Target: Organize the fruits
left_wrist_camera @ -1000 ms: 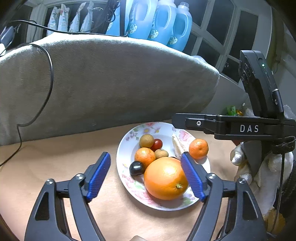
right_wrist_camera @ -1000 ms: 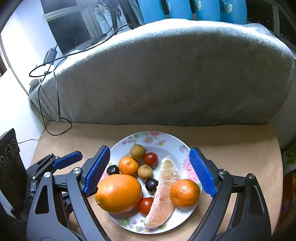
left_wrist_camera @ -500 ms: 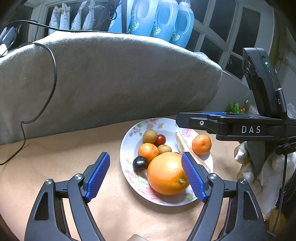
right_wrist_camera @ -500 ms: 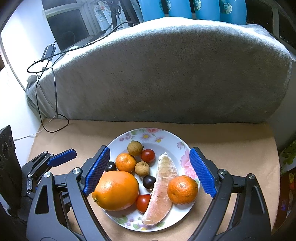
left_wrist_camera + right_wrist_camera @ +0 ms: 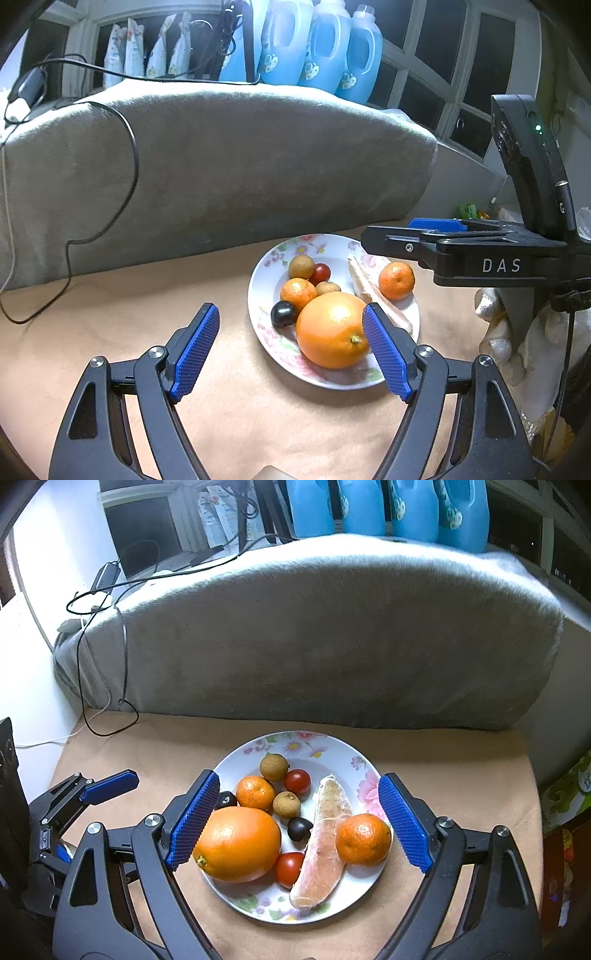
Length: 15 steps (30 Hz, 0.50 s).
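Note:
A flowered white plate (image 5: 332, 749) (image 5: 258, 295) holds a big orange (image 5: 240, 843) (image 5: 332, 334), two tangerines (image 5: 364, 838) (image 5: 255, 793), a peeled pomelo segment (image 5: 325, 842), two brown longans, two cherry tomatoes and two dark grapes. My right gripper (image 5: 299, 823) hovers open above the plate, its blue pads on either side of the fruit and touching none. My left gripper (image 5: 291, 350) is open over the tan surface at the plate's left edge, with its right pad (image 5: 384, 350) in front of the big orange. The right gripper's body (image 5: 480, 258) shows at the right of the left wrist view.
A grey padded cushion (image 5: 332, 635) rises right behind the plate. Black cables (image 5: 122, 664) hang over its left end. Blue detergent bottles (image 5: 332, 48) stand on the sill behind. A gloved hand (image 5: 506, 332) holds the right gripper. The tan surface (image 5: 147, 295) lies bare left of the plate.
In the right wrist view the plate has slid down and left as the gripper drifted. In the left wrist view the plate has shifted slightly right. Both grippers stayed open.

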Available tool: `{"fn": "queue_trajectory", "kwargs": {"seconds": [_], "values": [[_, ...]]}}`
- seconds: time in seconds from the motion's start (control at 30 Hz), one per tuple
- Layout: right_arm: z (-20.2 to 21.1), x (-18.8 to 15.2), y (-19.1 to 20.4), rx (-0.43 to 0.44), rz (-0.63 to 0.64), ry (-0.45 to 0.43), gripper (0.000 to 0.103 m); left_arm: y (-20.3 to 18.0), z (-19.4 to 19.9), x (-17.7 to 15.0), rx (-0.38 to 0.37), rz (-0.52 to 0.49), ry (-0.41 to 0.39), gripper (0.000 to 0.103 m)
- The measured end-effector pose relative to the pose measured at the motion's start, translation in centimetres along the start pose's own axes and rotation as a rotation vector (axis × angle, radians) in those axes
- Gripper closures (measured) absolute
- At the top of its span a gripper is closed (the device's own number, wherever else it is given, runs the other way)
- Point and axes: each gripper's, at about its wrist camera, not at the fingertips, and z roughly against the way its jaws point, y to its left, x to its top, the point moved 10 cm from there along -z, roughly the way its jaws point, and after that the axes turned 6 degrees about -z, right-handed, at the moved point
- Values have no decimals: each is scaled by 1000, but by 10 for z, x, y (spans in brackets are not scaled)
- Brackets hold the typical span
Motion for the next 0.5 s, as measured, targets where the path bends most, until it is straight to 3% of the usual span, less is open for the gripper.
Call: {"fn": "queue_trajectory", "kwargs": {"seconds": [0.5], "values": [[55, -18, 25, -68, 78, -104, 13, -1, 51, -13, 75, -20, -49, 23]]}}
